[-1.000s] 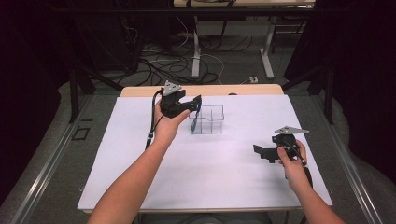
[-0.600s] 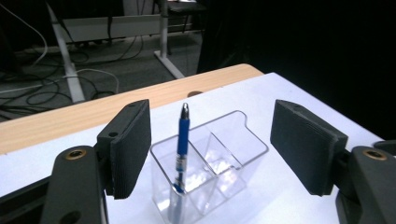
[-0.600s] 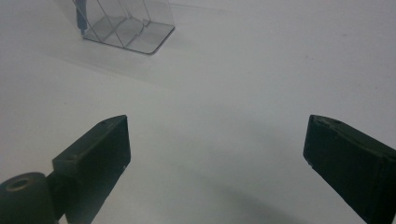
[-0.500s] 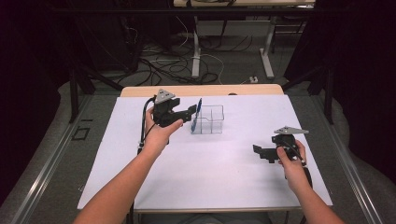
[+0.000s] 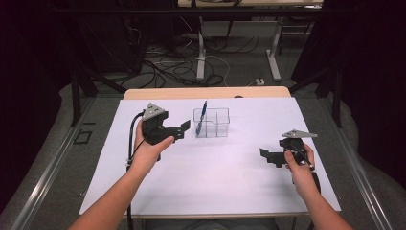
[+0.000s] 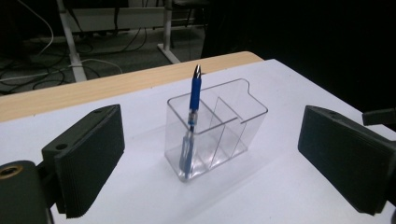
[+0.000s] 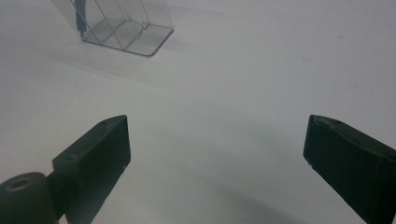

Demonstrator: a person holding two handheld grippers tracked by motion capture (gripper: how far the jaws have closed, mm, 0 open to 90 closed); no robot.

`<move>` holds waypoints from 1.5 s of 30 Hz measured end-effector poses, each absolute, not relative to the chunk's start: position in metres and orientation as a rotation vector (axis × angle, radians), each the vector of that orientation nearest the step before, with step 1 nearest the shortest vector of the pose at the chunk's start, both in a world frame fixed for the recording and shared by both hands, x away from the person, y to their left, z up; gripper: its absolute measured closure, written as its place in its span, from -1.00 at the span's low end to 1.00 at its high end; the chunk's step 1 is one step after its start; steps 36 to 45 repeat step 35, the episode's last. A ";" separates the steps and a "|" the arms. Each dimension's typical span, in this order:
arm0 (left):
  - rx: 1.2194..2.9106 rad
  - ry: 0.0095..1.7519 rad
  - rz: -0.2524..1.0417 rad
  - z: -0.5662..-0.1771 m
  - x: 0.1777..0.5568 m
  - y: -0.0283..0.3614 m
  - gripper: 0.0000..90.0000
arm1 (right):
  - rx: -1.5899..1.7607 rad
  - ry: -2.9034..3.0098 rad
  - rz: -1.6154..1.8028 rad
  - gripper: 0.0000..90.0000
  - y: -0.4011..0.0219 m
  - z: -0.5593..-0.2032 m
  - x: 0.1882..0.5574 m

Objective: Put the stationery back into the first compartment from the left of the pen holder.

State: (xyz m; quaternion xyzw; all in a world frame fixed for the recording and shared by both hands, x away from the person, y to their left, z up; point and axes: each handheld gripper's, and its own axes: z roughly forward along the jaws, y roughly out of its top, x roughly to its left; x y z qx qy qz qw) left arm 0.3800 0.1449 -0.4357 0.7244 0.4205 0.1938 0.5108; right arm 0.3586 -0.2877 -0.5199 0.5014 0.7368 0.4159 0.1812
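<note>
The left gripper (image 5: 184, 128), fingers just spread and empty, has backed left of the clear organizer (image 5: 211, 122), leaving the blue pen (image 5: 203, 114) standing inside; right gripper (image 5: 265, 155) idles with fingers apart.

Holder mid-table, a gripper either side

Pen (image 5: 203, 111) stands tilted in the left end compartment of the holder (image 5: 216, 125) on the table (image 5: 230, 182); left gripper (image 5: 183, 130) just left of it; right gripper (image 5: 266, 157) well apart, nearer right.
</note>
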 end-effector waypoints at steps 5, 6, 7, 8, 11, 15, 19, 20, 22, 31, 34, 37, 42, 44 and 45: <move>1.713 1.054 0.483 -0.442 0.371 0.164 -0.97 | 1.418 2.078 1.174 -0.85 -0.287 -0.520 0.359; 1.704 1.069 0.484 -0.444 0.369 0.168 -0.99 | 1.418 2.078 1.173 -0.85 -0.287 -0.520 0.359; 1.693 1.086 0.486 -0.445 0.368 0.172 -1.00 | 1.418 2.078 1.173 -0.85 -0.287 -0.520 0.358; 1.691 1.098 0.493 -0.447 0.366 0.176 -1.00 | 1.417 2.078 1.173 -0.85 -0.286 -0.520 0.358; 1.684 1.128 0.501 -0.453 0.363 0.187 -1.00 | 1.418 2.078 1.172 -0.85 -0.286 -0.519 0.358; 1.697 1.161 0.513 -0.462 0.359 0.203 -1.00 | 1.418 2.075 1.172 -0.85 -0.287 -0.519 0.358; 1.723 1.197 0.548 -0.470 0.356 0.217 -1.00 | 1.418 2.074 1.170 -0.85 -0.287 -0.519 0.358; 1.723 1.207 0.550 -0.471 0.355 0.221 -1.00 | 1.418 2.075 1.170 -0.85 -0.287 -0.519 0.358; 1.719 1.223 0.547 -0.475 0.353 0.226 -1.00 | 1.419 2.076 1.169 -0.85 -0.286 -0.519 0.358; 1.711 1.282 0.578 -0.491 0.348 0.247 -1.00 | 1.424 2.074 1.172 -0.85 -0.286 -0.519 0.358; 1.694 1.316 0.561 -0.498 0.347 0.254 -1.00 | 1.419 2.077 1.167 -0.85 -0.288 -0.519 0.358; 1.694 1.328 0.563 -0.500 0.347 0.256 -1.00 | 1.418 2.074 1.168 -0.85 -0.289 -0.520 0.358; 1.694 1.328 0.563 -0.500 0.347 0.256 -1.00 | 1.418 2.074 1.168 -0.85 -0.289 -0.520 0.358; 1.694 1.328 0.563 -0.500 0.347 0.256 -1.00 | 1.418 2.074 1.168 -0.85 -0.289 -0.520 0.358; 1.694 1.328 0.563 -0.500 0.347 0.256 -1.00 | 1.418 2.074 1.168 -0.85 -0.289 -0.520 0.358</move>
